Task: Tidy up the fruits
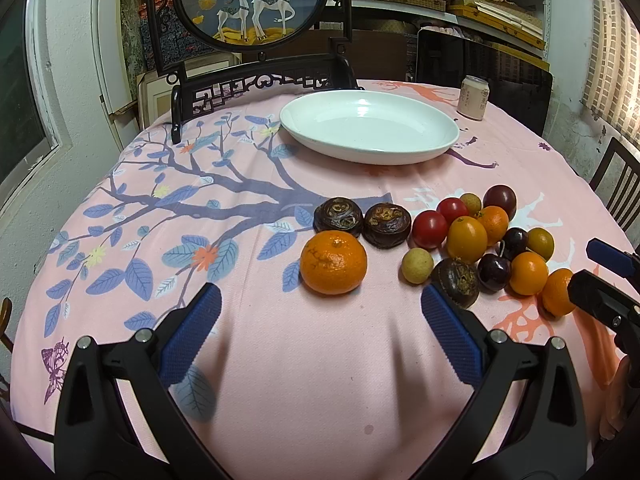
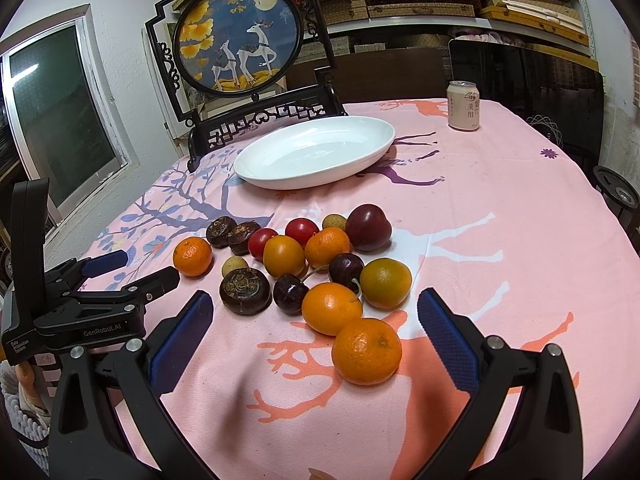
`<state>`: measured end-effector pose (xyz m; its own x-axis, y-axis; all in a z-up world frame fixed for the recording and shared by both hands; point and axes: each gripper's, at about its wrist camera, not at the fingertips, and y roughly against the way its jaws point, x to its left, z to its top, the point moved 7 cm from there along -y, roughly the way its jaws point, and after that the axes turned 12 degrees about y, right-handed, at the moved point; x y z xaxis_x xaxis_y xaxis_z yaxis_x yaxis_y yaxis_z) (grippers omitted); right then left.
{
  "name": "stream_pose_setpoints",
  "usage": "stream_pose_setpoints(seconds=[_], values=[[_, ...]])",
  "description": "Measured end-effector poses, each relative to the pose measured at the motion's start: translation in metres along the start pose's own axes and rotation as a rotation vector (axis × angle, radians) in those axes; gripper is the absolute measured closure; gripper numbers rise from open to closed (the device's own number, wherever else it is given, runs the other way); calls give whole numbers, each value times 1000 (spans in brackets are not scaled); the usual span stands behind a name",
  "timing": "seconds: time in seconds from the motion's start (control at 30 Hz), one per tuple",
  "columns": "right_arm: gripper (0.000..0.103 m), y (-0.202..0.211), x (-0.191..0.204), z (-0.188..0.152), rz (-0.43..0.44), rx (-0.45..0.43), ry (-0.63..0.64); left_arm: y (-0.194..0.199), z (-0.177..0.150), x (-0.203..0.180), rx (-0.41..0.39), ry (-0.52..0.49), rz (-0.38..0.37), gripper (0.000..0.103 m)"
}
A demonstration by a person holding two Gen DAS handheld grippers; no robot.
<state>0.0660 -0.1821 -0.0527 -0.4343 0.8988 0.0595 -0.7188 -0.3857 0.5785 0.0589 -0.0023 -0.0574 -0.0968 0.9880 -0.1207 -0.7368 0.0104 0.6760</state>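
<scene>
A white oval dish [image 1: 368, 126] [image 2: 316, 152] stands empty at the back of the pink tablecloth. Small fruits lie in a loose cluster in front of it: tangerines, red tomatoes [image 1: 430, 229], dark water chestnuts [image 1: 338, 216], cherries [image 2: 290, 294], a plum [image 2: 368, 227] and longans. My left gripper [image 1: 320, 300] [image 2: 146, 268] is open, and a lone tangerine [image 1: 333, 262] [image 2: 192, 256] lies just beyond its fingertips. My right gripper [image 2: 315, 300] [image 1: 582, 266] is open too. The nearest tangerine [image 2: 366, 350] sits on the cloth between its fingers, apart from both pads.
A pale drink can [image 1: 474, 98] [image 2: 463, 106] stands at the table's far right. A dark carved stand with a round deer picture [image 1: 248, 0] [image 2: 238, 40] rises behind the dish. A wooden chair [image 1: 616, 184] is at the right table edge. Bare cloth lies left of the fruits.
</scene>
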Motion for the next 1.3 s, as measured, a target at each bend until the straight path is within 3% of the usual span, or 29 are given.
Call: stream_pose_setpoints(seconds=[0.6,0.8,0.97,1.1,1.3], values=[[1,-1,0,-2,10,15,-3,-1,-2,1,6,0,2,2],[1,-5,-11,-23,32,145,-12,-12,-6,6,69,7,12,2],[1,-10,-31,-44,-87,268,70,-26,-16,1,152,-29,11,2],[1,-18,-43,-59,-119,347,100,-40,-27,2,244,-39,7,2],[1,-15,-44,-65,-93,358,157,-39,-31,2,257,-84,-29,2]])
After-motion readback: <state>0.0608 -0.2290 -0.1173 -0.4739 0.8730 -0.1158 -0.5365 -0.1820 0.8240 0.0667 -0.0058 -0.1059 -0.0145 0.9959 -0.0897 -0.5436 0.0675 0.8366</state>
